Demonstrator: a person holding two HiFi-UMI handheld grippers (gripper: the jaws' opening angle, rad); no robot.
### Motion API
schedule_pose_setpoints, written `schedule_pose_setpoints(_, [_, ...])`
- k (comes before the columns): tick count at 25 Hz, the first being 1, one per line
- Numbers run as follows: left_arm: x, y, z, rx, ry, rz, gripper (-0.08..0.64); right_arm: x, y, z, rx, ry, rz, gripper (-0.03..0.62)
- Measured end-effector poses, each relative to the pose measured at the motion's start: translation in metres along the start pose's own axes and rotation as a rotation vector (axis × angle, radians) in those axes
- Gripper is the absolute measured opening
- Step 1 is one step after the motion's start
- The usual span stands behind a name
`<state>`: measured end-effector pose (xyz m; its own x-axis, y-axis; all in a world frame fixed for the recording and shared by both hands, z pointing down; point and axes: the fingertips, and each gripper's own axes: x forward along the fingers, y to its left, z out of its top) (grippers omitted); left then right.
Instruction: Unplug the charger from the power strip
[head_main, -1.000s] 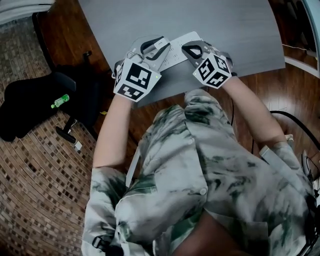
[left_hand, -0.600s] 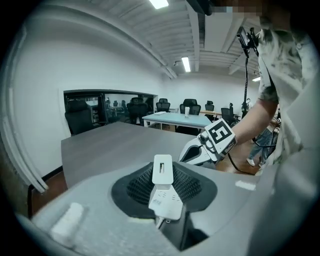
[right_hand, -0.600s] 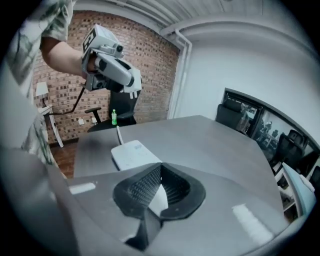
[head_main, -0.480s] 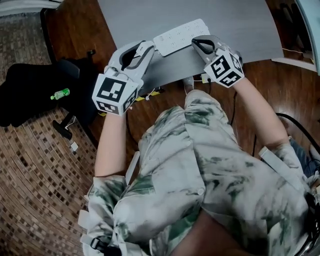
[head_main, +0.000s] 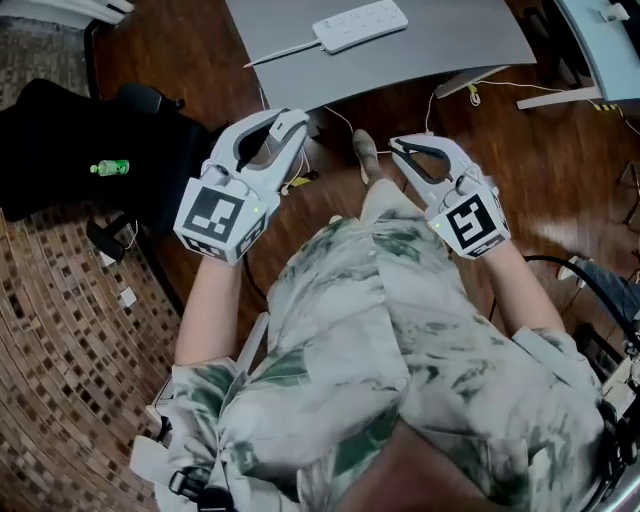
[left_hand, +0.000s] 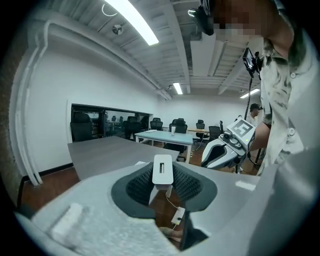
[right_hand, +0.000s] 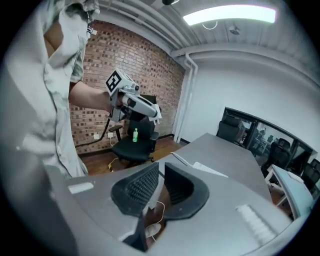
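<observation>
Charger (left_hand: 163, 170) pinched in left tool (head_main: 272, 140), well apart from strip (head_main: 360, 24) on bench (head_main: 450, 30). Right tool (right_hand: 156, 185) pressed together, empty. Risks slipping from a slackened pinch, or jerking loose on snagged dangling cable (left_hand: 171, 202).

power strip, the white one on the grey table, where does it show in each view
Head view: white rectangular power strip at top centre, on the grey table.
Left gripper view: probably the white sliver at the table edge, just left of the clamped white charger; the rest is hidden.
Right gripper view: power strip lies flat, just right of the claw tips.
Shared landmark: the grey table.
</observation>
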<state>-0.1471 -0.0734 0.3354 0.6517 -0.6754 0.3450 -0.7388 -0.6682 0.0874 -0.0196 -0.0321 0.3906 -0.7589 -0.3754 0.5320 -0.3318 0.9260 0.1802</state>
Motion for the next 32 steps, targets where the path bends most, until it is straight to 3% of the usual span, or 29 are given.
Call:
schedule_pose_setpoints(5, [-0.034, -0.069, -0.021, 0.004, -0.001, -0.095, 0.107, -0.063, 0.072, -0.003, 0.108, 0.027, -0.071, 0.034])
schedule_pose_setpoints(9, [-0.053, -0.116, -0.032, 0.028, 0.005, -0.122, 0.107, -0.107, 0.107, -0.02, 0.13, 0.056, -0.088, 0.034])
schedule_pose_setpoints(16, [-0.093, -0.205, -0.057, 0.084, 0.037, -0.069, 0.107, -0.181, 0.175, -0.056, 0.065, 0.069, -0.119, 0.034])
schedule_pose_setpoints(19, [-0.103, -0.244, -0.057, 0.07, 0.033, -0.039, 0.107, -0.224, 0.202, -0.072, 0.053, 0.046, -0.116, 0.034])
schedule_pose_setpoints(23, [-0.126, -0.317, -0.053, 0.052, 0.017, 0.007, 0.107, -0.292, 0.239, -0.104, 0.09, 0.024, -0.112, 0.032])
schedule_pose_setpoints(27, [-0.166, -0.38, -0.069, 0.029, 0.07, 0.033, 0.107, -0.332, 0.291, -0.12, 0.124, 0.021, -0.063, 0.032])
schedule_pose_setpoints(32, [-0.205, -0.422, -0.076, 0.042, 0.109, 0.039, 0.107, -0.356, 0.324, -0.117, 0.12, -0.018, -0.062, 0.032])
